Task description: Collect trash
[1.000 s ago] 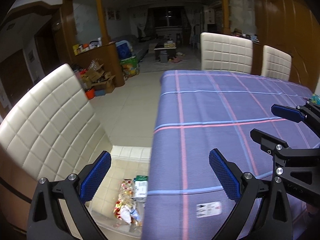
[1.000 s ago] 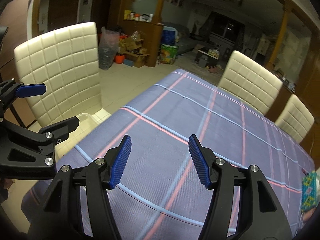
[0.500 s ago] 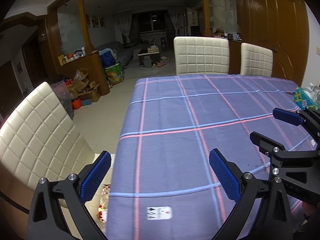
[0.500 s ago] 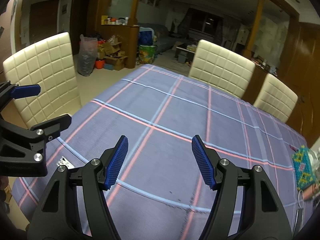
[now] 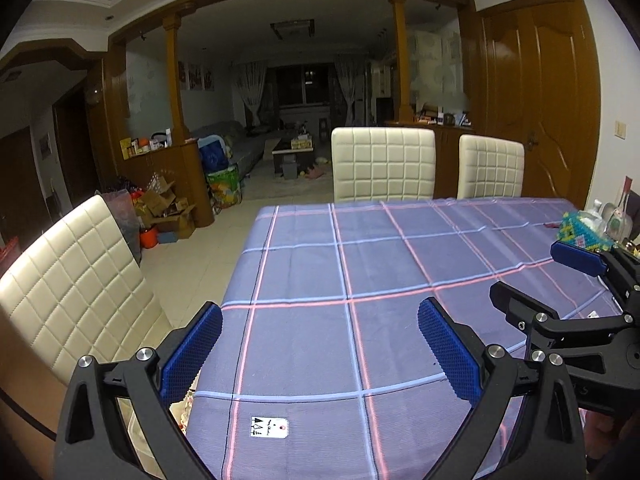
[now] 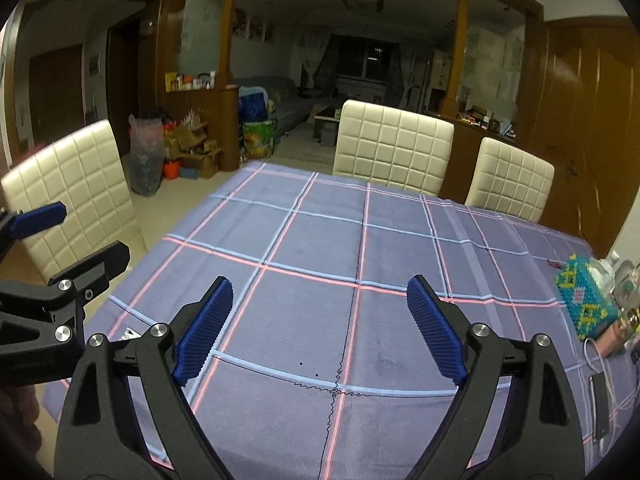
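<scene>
Both grippers have swung up and away from the table's left edge since a second ago: the bin of wrappers on the floor by the near chair, plain then, now shows only as a sliver under the left gripper (image 5: 320,352). Its jaws stand wide apart with nothing between them. The right gripper (image 6: 320,328) is opening wider at this moment, also empty.

Ahead lies the checked tablecloth (image 5: 400,264), almost bare. One small white tag or slip (image 5: 269,427) lies flat on the cloth near the close edge, just below and left of centre of the left jaws, its long side running across the view. The left gripper is clearly the nearer; from the right one the slip (image 6: 130,334) peeks out far to the left.

At the right end sit a beaded box (image 6: 586,300) and bottles, which look like belongings rather than trash. Whether the slip is loose rubbish or part of the cloth I cannot tell.
</scene>
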`<control>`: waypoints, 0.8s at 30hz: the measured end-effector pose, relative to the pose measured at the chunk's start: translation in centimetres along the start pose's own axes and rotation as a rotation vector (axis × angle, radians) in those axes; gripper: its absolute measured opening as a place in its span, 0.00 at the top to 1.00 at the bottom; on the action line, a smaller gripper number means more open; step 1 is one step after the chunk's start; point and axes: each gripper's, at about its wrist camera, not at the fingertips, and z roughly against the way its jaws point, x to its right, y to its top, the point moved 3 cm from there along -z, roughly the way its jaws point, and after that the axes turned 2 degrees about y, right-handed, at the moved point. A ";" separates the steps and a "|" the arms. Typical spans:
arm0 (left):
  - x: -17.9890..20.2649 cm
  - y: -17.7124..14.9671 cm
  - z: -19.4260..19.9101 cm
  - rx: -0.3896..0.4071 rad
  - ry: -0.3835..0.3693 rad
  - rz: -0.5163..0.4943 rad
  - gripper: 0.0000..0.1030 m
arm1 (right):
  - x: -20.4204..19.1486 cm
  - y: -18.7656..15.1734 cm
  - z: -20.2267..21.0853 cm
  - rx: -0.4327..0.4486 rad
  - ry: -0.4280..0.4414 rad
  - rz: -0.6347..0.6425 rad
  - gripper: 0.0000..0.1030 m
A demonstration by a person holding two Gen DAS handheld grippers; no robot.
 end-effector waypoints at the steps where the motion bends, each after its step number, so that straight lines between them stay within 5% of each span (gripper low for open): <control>1: 0.1 0.2 0.5 0.012 0.010 0.002 0.07 | 0.0 0.1 0.3 0.008 0.002 -0.005 0.14; 24: -1.3 0.5 4.5 0.110 0.080 0.098 0.07 | -0.5 0.6 4.5 0.098 -0.018 0.014 0.08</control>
